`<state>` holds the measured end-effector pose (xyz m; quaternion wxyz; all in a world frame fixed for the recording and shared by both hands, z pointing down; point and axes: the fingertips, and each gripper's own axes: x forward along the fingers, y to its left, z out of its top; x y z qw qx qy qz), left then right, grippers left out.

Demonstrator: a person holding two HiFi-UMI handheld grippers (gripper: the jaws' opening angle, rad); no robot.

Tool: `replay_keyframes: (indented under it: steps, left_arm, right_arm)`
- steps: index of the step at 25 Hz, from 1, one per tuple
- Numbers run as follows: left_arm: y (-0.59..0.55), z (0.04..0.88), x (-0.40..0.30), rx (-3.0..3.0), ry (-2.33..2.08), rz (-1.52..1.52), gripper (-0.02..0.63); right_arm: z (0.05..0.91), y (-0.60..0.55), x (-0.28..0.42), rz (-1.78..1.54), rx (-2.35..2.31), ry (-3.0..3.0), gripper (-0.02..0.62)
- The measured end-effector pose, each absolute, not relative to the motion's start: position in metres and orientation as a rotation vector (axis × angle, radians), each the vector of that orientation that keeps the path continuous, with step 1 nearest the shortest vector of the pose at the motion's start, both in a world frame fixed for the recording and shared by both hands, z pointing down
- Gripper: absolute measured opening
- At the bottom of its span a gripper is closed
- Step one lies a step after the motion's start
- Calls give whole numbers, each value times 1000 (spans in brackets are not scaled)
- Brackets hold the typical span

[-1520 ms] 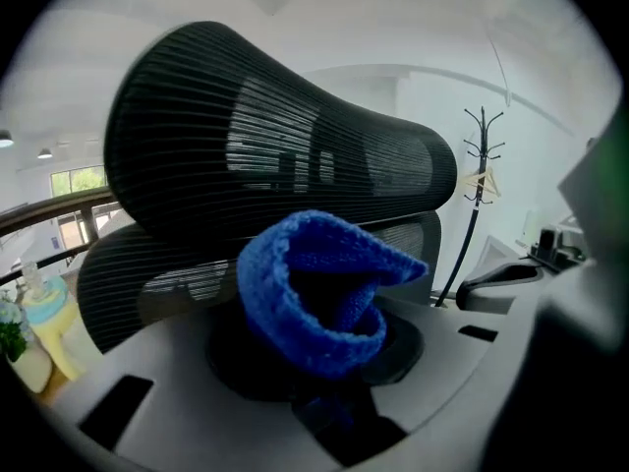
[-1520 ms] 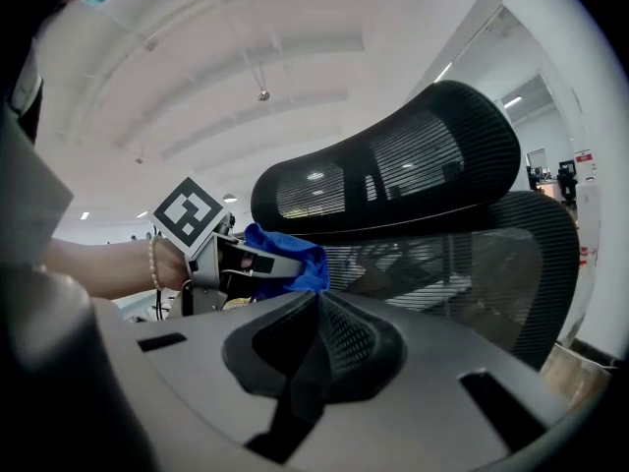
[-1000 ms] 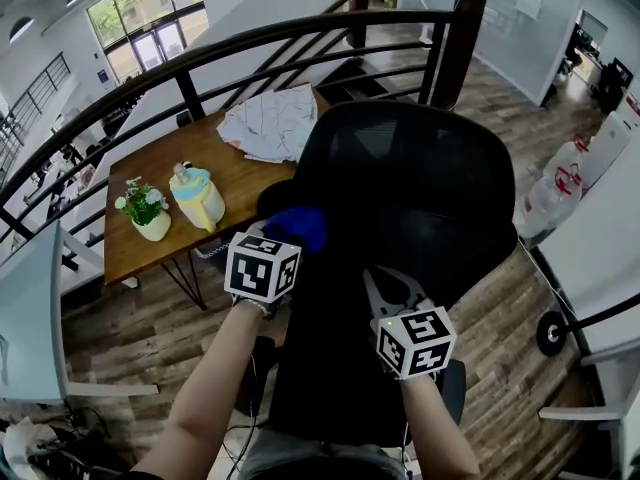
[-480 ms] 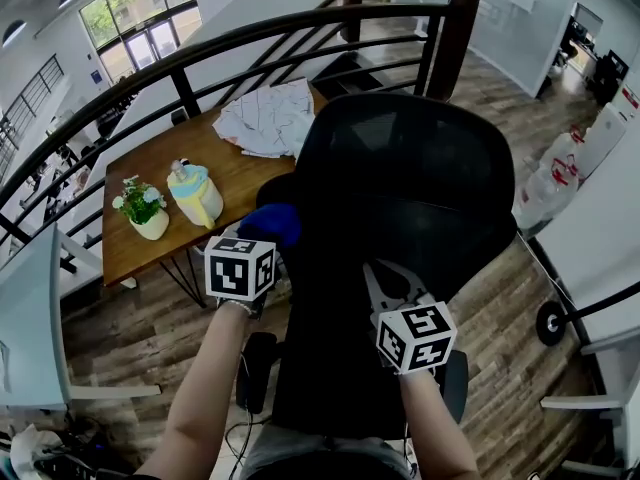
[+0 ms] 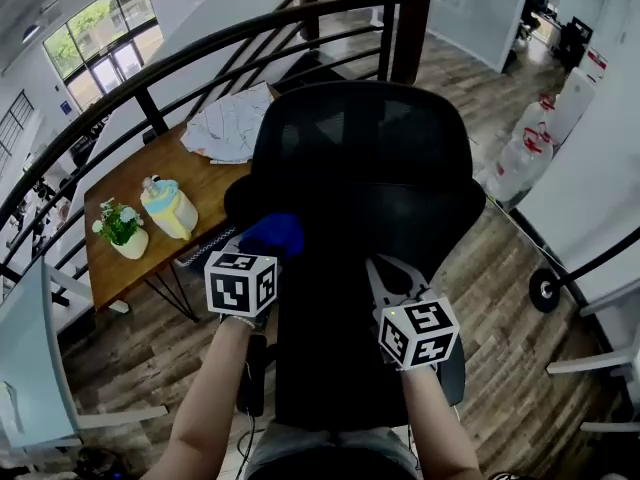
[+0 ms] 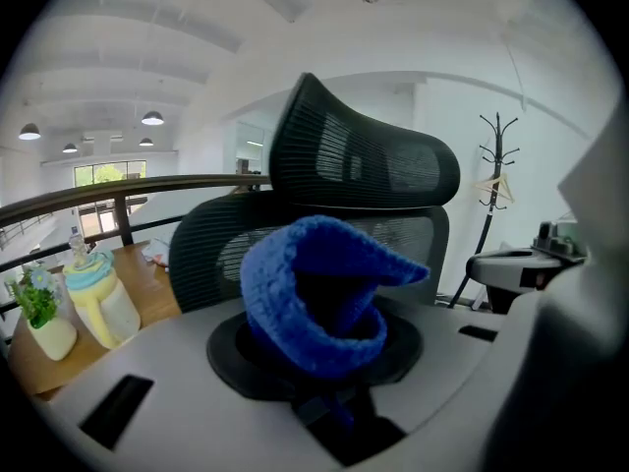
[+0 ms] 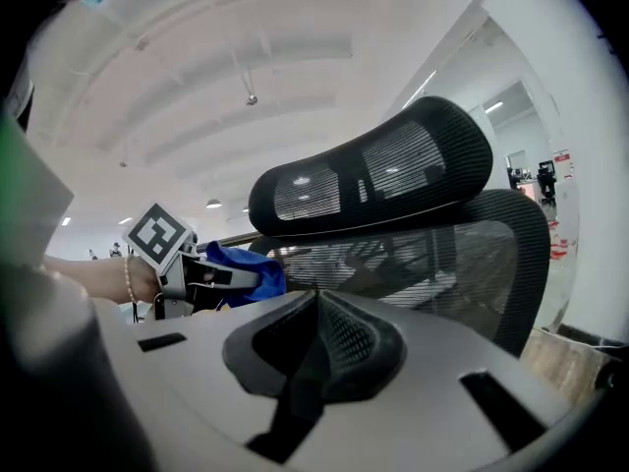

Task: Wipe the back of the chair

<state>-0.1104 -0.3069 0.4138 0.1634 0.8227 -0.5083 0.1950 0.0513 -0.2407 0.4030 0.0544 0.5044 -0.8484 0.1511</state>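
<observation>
The black mesh office chair (image 5: pixel 370 188) stands right in front of the person with its back and headrest turned toward them. It is on a wood-plank floor (image 5: pixel 520 348), with a dark curved railing (image 5: pixel 150 78) running behind it. To the chair's left is a wooden counter (image 5: pixel 140 253). It carries a crumpled white sheet (image 5: pixel 230 123) at the far end and a yellow jug with a pale blue lid (image 5: pixel 170 206) nearer, with a small potted plant (image 5: pixel 120 226) just beside the jug. Both forearms reach in low toward the chair's back. The left gripper (image 5: pixel 262 248) is clamped on a bunched blue cloth (image 5: pixel 272 234), which bulges up out of its jaws and hides them. The cloth sits at the left edge of the backrest, low down and under the headrest. From where I stand I can't tell whether it presses on the mesh. The right gripper (image 5: pixel 392 276) is over the lower middle of the back, a little apart from the left one. Its jaws are closed together with nothing between them. Its own view looks past the joined tips at the mesh, with the left gripper and blue cloth off to the side.
</observation>
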Motion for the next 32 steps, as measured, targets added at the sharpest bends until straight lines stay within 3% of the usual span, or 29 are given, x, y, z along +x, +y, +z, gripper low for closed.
replay_keyframes:
  steps: [20,32]
  left_arm:
    - [-274,449,134,2611,-893,695,120]
    - [-280,480,241,2629,-715,748,119]
  right_arm:
    - [419,-175,220,533,1995,-2300,29]
    - [443,-184,275,598,2052,-2240,29]
